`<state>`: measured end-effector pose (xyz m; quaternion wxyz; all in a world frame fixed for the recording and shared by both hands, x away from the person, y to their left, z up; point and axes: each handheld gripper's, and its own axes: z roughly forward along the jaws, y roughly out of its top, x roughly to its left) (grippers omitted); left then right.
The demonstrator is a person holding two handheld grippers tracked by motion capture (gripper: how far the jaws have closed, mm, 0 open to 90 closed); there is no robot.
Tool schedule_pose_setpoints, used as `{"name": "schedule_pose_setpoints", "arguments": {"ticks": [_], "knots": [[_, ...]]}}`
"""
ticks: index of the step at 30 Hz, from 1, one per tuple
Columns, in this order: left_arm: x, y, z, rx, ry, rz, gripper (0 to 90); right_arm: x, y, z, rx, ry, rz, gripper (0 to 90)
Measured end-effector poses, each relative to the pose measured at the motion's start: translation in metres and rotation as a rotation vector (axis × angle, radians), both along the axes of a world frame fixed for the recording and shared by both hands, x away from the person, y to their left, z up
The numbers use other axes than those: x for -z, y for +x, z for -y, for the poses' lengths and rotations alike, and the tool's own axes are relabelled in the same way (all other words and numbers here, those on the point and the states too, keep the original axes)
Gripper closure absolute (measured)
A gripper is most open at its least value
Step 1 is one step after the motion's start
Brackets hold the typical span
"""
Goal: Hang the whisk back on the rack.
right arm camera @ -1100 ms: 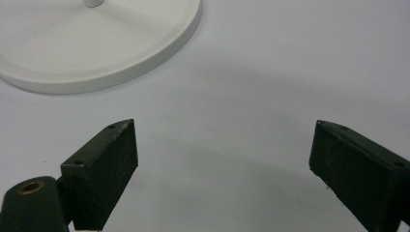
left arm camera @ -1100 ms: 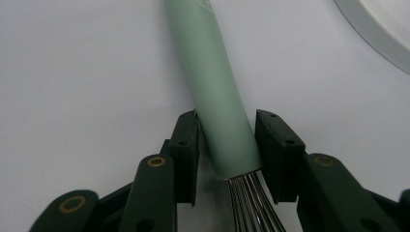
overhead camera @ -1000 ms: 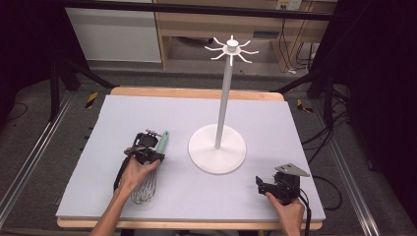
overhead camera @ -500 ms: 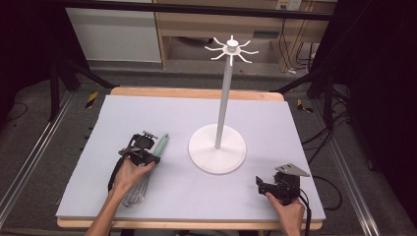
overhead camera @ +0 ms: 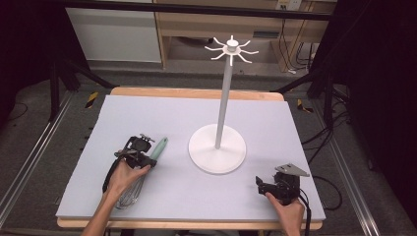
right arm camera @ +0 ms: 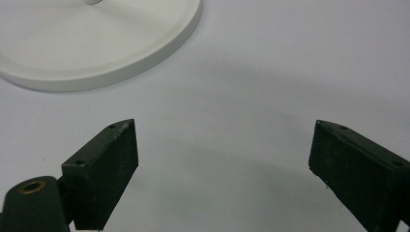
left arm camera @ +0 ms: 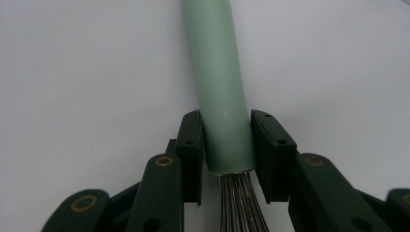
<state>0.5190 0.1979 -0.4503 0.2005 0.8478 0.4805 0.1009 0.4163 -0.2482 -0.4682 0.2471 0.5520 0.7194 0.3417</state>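
Observation:
A whisk with a pale green handle (overhead camera: pixel 159 147) and wire loops (overhead camera: pixel 129 197) lies on the grey mat at the left. My left gripper (overhead camera: pixel 141 148) is over the lower end of the handle. In the left gripper view the gripper (left arm camera: pixel 227 133) has both pads pressed on the handle (left arm camera: pixel 215 72), just above the wires (left arm camera: pixel 241 203). Its jaws have just been closing with the handle between them. My right gripper (overhead camera: pixel 261 185) rests at the mat's front right; its jaws (right arm camera: pixel 222 159) stand wide open over bare mat.
A white stand with a round base (overhead camera: pixel 216 156), a tall pole (overhead camera: pixel 225 98) and hook arms on top (overhead camera: pixel 231 49) stands in the middle of the mat. Its base rim (right arm camera: pixel 96 72) lies just beyond the right gripper. The mat (overhead camera: pixel 147 113) covers a wooden table.
The left hand and the whisk's wire end have shifted slightly to the left and nearer the front edge. The right hand has not moved.

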Motion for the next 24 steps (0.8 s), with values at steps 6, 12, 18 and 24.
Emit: {"name": "schedule_pose_setpoints", "arguments": {"ticks": [6, 12, 18, 24], "knots": [[-0.008, 0.000, 0.000, -0.014, -0.004, 0.046, 55.3, 0.000, 0.000, 0.000, 0.000, 0.001, -0.001, 10.8], [-0.023, 0.004, 0.003, -0.021, -0.005, 0.080, 51.3, 0.000, 0.000, 0.000, -0.001, 0.002, 0.000, 10.8], [-0.012, 0.013, 0.008, -0.020, 0.013, 0.036, 53.2, 0.000, 0.000, 0.001, -0.004, 0.001, 0.001, 10.8], [-0.004, 0.014, 0.007, -0.032, 0.025, 0.010, 59.8, 0.000, 0.001, 0.001, -0.008, 0.001, -0.003, 10.8]]}}
